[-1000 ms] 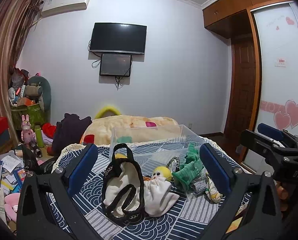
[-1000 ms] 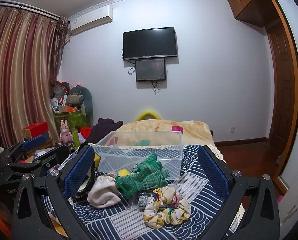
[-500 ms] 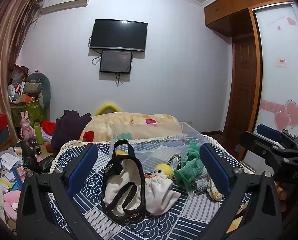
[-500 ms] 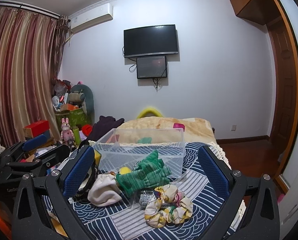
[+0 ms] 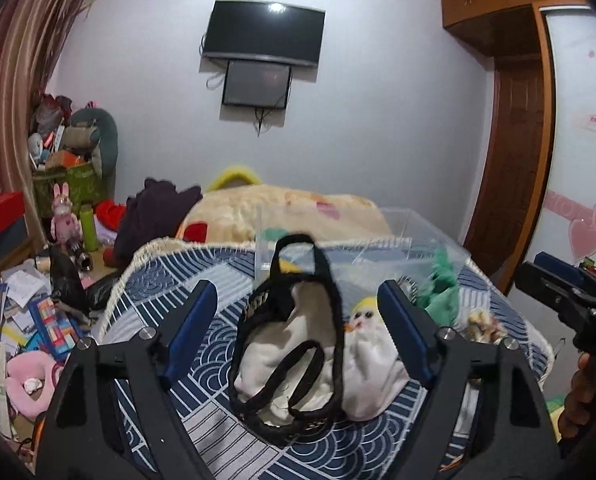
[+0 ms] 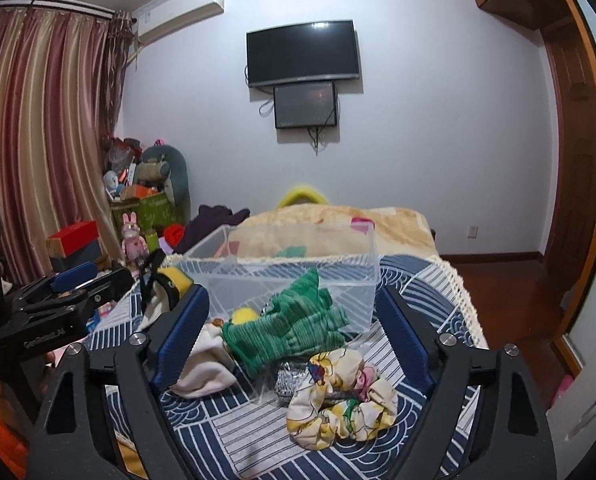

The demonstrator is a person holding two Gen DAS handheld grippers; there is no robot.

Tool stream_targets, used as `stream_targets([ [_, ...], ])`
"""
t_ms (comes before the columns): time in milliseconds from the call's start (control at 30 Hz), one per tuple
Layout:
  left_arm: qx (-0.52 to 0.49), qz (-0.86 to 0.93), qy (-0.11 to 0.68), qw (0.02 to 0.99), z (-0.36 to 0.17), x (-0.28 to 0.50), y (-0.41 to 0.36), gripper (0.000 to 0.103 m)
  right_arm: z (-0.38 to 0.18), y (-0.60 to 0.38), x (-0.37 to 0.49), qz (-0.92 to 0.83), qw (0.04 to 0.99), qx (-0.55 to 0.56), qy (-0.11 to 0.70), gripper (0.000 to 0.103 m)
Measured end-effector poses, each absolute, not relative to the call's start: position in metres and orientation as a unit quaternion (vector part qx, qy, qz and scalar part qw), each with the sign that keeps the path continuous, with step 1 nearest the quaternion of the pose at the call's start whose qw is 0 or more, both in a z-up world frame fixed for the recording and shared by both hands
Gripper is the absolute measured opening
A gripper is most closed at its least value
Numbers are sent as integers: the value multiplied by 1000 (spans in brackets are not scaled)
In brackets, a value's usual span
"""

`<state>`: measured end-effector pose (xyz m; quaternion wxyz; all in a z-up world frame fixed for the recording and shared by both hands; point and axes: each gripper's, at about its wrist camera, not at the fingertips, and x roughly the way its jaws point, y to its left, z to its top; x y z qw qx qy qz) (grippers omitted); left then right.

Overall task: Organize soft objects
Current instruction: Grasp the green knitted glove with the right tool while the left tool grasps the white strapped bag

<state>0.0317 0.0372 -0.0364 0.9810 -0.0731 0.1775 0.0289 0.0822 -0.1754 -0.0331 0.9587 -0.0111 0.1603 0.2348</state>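
Left gripper (image 5: pixel 298 312) and right gripper (image 6: pixel 292 316), both released; clear bin (image 6: pixel 298 276) at 12 o'clock behind green glove (image 6: pixel 286 328).

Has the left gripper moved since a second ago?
Yes. The left gripper has advanced toward the black-handled bag, which now looms larger between its open fingers.

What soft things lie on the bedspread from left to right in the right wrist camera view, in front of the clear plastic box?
Cream white cloth → green knitted glove → floral yellow and white fabric scrunchie.
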Motion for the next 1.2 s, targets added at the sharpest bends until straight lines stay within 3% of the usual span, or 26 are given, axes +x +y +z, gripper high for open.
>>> stream_targets([
  [500, -81, -8, 248, 965, -77, 72, 46, 85, -67, -146, 127, 234, 940, -32, 245, 79],
  [567, -80, -5, 256, 963, -81, 76, 46, 85, -73, -145, 128, 237, 937, -36, 254, 67],
  [733, -80, -4, 265, 961, -87, 75, 47, 83, -78, -146, 127, 243, 934, -40, 259, 50],
  [800, -79, -7, 263, 961, -86, 71, 47, 75, -79, -149, 127, 244, 934, -38, 259, 42],
  [867, -81, -9, 263, 961, -85, 71, 49, 69, -80, -152, 125, 246, 933, -36, 260, 27],
  [933, -83, -8, 264, 961, -84, 70, 51, 62, -80, -152, 126, 247, 933, -33, 260, 23],
  [1000, -83, -16, 268, 960, -83, 69, 52, 46, -79, -153, 127, 244, 935, -32, 256, 17],
  [1200, -76, -10, 255, 964, -74, 62, 50, 28, -72, -155, 122, 238, 940, -30, 245, 11],
])
